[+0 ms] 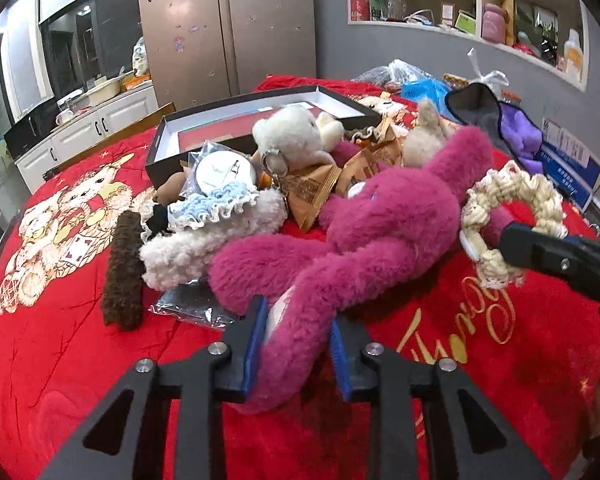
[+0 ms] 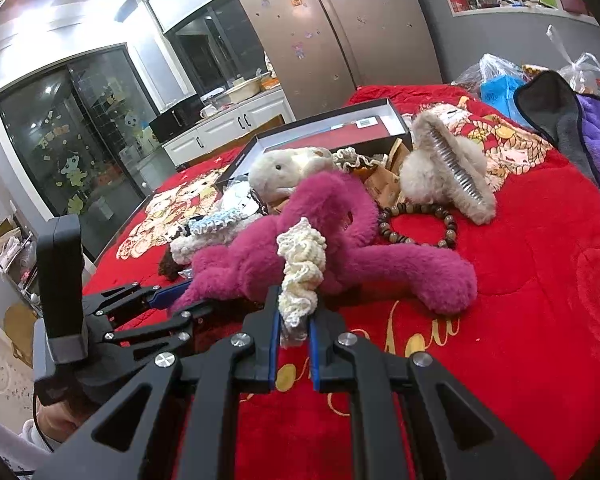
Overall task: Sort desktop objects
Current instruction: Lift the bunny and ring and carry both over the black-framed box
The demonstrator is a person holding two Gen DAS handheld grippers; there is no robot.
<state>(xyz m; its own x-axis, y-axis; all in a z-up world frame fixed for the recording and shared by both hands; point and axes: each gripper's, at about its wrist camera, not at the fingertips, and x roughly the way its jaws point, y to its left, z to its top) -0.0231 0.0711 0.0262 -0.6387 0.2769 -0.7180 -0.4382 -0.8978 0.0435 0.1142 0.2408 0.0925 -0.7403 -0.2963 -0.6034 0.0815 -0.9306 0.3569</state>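
Note:
A magenta plush toy (image 1: 364, 232) lies on the red cloth, also in the right wrist view (image 2: 340, 248). My left gripper (image 1: 296, 344) is shut on one of its limbs near the front. My right gripper (image 2: 294, 320) is shut on a cream crocheted ring (image 2: 302, 264), held over the plush; in the left wrist view the ring (image 1: 512, 208) and the right gripper (image 1: 508, 240) are at the right. My left gripper (image 2: 172, 300) shows at the left of the right wrist view. An open black box (image 1: 260, 120) stands behind the pile.
The pile holds a white plush (image 1: 296, 132), a blue-and-white knit piece (image 1: 216, 208), a bagged round tin (image 1: 224, 172), brown snack packets (image 1: 312, 192), a brown brush (image 1: 124, 268), a furry hair clip (image 2: 448, 172) and a bead bracelet (image 2: 420, 224). Purple cloth (image 2: 596, 132) lies right.

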